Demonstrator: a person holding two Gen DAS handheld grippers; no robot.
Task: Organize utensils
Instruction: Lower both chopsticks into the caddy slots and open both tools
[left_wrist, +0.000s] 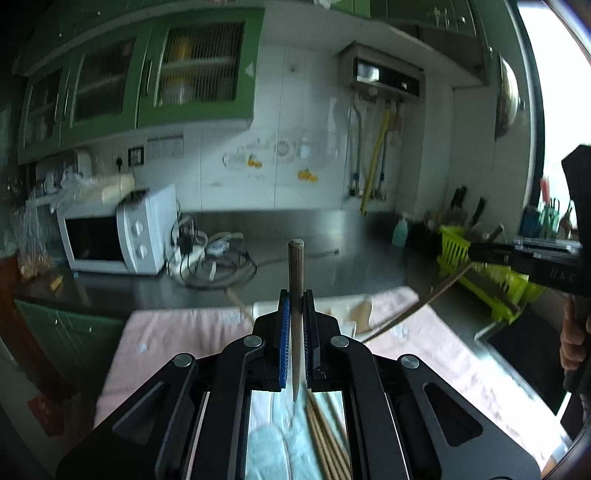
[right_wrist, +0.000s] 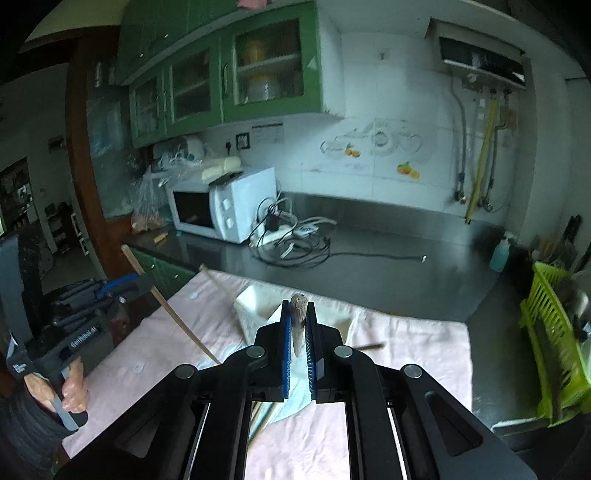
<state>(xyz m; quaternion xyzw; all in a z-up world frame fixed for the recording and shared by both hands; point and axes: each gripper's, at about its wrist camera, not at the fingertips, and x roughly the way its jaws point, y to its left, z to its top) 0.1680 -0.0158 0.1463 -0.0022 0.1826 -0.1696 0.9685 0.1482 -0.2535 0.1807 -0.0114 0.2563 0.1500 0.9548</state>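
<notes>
chopsticks: left tongs (left_wrist: 295, 321) clamp one chopstick (left_wrist: 296, 280) upright; right tongs (right_wrist: 297, 328) clamp another chopstick (right_wrist: 297, 314), green rack (right_wrist: 554, 343) at 3 o'clock.

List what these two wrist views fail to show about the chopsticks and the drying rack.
- Loose chopsticks: left wrist view, far ends hidden under the left gripper.
- Right gripper's chopstick: right wrist view, foreshortened, length unreadable.
- Green rack: right wrist view, contents blurred, cut by the edge.

left hand-held gripper (left_wrist: 296, 325) clamped, right hand-held gripper (right_wrist: 297, 332) clamped, both raised
</notes>
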